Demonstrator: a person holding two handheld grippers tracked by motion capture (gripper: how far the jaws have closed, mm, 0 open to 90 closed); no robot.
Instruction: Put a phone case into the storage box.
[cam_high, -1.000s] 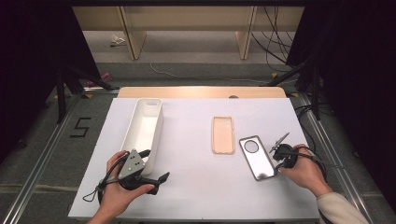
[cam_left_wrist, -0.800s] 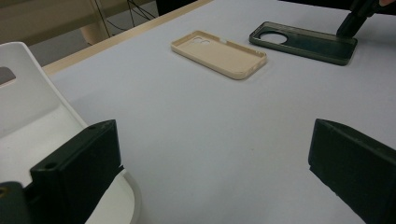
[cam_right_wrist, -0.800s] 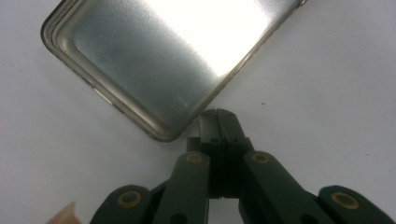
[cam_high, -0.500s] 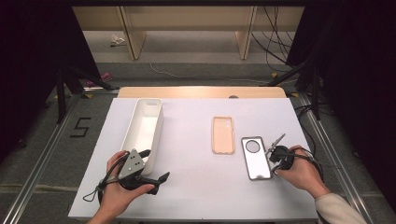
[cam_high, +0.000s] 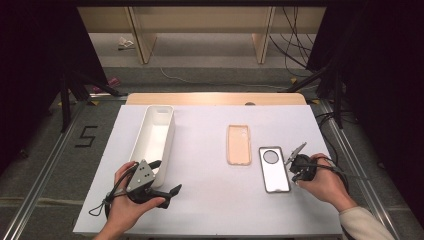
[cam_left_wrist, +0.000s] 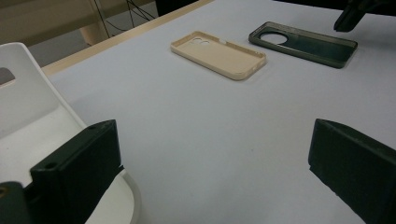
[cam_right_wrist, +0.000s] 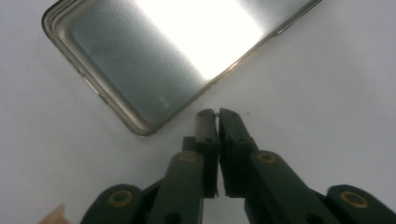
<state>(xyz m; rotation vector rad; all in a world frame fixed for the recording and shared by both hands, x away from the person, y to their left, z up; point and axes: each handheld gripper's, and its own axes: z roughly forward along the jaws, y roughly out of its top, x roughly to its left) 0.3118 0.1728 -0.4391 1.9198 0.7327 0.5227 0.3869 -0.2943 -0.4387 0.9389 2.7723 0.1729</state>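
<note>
My right gripper (cam_right_wrist: 216, 113) jaws pressed together empty beside dark case (cam_high: 274, 169), left gripper (cam_left_wrist: 210, 163) wide; closed tips could shove it

We've got loads of bare table (cam_high: 200, 165) between the white bin (cam_high: 155, 137) and the beige case (cam_high: 238, 144). The dark case (cam_high: 274, 169) sits just beside it, leaving only a narrow gap.

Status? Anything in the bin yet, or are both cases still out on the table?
Nothing done: the bin looks empty. Beige case and dark case lie flat on the table. Right claw is shut, empty, beside the dark case's edge. Left claw is open by the bin. Both cases remain.
</note>
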